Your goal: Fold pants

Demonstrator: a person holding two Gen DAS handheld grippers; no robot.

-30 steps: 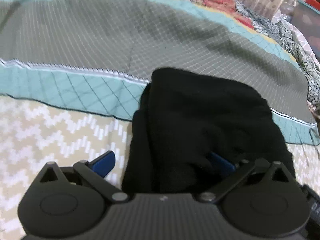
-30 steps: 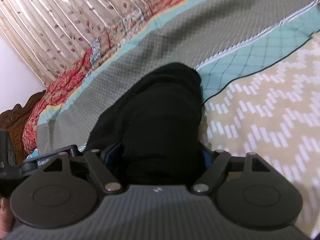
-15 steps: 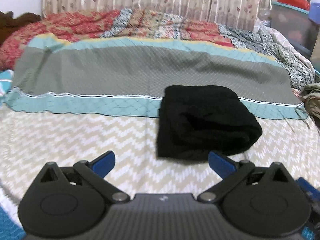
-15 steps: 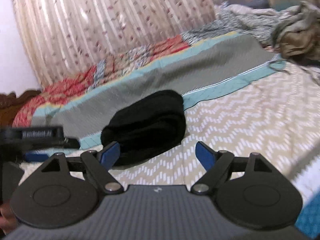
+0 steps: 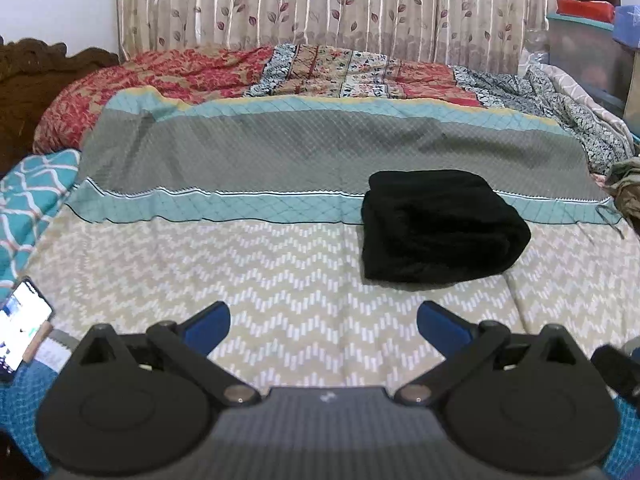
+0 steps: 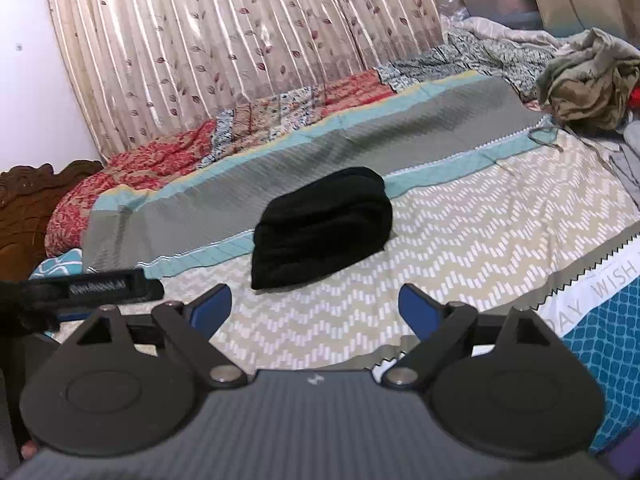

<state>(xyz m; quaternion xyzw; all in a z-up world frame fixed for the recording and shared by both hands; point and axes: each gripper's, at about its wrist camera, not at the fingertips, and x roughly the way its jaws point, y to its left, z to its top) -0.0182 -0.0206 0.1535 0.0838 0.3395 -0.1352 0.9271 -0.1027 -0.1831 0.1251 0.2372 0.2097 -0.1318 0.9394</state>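
Note:
The black pants (image 5: 440, 226) lie folded into a thick bundle on the bed, across the edge of the teal and grey blanket and the zigzag sheet. They also show in the right wrist view (image 6: 322, 226). My left gripper (image 5: 323, 326) is open and empty, pulled back over the near part of the bed, well short of the pants. My right gripper (image 6: 315, 306) is open and empty too, a short way in front of the bundle. The left gripper's body (image 6: 96, 284) shows at the left edge of the right wrist view.
A teal and grey quilted blanket (image 5: 280, 160) covers the far half of the bed, with a red patterned quilt (image 5: 180, 76) behind it. A phone (image 5: 20, 326) lies at the near left. A crumpled heap of clothes (image 6: 588, 84) sits at the far right. Curtains hang behind the bed.
Both grippers have let go of the folded pants and drawn back and up from them. The pants stay on the bed.

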